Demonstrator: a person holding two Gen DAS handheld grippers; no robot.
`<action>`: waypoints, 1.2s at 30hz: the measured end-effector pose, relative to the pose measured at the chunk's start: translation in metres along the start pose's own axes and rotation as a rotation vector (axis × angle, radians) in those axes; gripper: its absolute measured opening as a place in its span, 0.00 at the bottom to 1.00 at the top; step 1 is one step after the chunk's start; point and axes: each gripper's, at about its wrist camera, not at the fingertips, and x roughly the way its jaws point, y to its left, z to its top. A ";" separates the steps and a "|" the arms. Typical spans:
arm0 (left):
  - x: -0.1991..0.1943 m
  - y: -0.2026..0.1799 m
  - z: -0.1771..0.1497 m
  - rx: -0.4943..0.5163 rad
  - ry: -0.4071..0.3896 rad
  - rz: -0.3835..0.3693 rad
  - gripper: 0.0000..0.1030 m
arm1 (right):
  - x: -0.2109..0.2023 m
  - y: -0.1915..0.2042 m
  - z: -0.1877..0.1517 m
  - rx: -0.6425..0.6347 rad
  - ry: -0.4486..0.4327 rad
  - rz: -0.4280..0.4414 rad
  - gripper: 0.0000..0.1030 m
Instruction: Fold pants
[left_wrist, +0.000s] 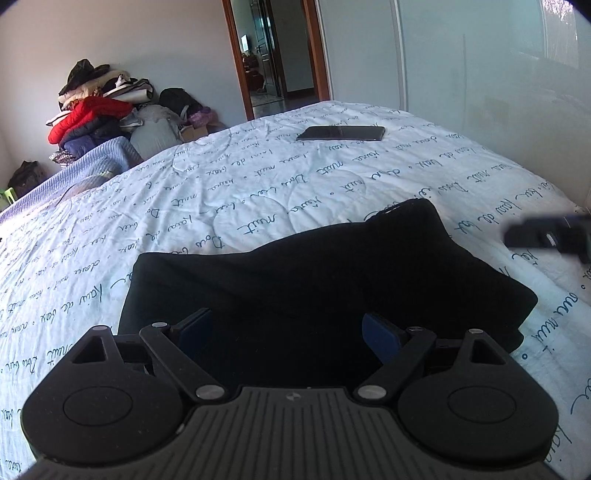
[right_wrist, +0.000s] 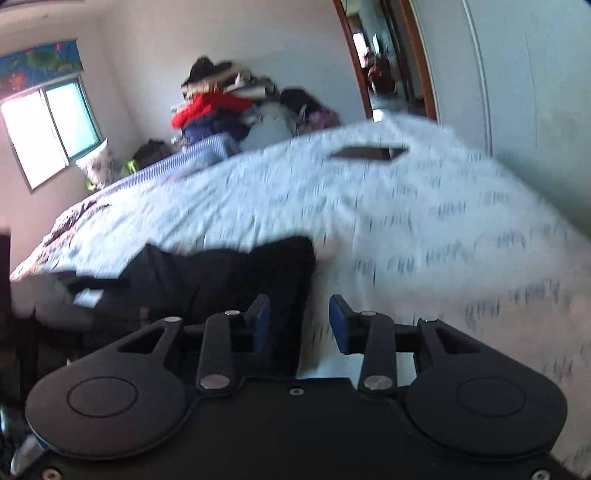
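On the bed (left_wrist: 258, 177), left wrist view: the pants (left_wrist: 314, 280) lie as a black, mostly folded bundle straight ahead of the left gripper (left_wrist: 288, 332), long axis running left to right across the view. The jaws are spread wide and hold nothing, hovering over the near edge of the cloth. A phone (left_wrist: 341, 133) sits well beyond, near the far side (not part of the job). The other gripper shows as a blur at the right edge.

Right wrist view is smeared with motion. The right gripper (right_wrist: 300, 319) is spread too, empty, and the pants lie ahead and to its left. I'd say the left one is nearer. No containers in sight.
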 end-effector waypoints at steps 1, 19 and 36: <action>0.000 -0.002 0.000 0.002 0.001 -0.003 0.87 | 0.013 -0.004 0.007 0.014 0.005 0.014 0.52; 0.003 0.000 -0.008 -0.035 -0.020 0.016 0.92 | 0.059 -0.006 0.035 -0.005 -0.009 -0.016 0.12; -0.033 0.066 -0.054 -0.192 0.047 0.017 0.91 | 0.113 0.068 0.021 -0.250 0.250 0.041 0.13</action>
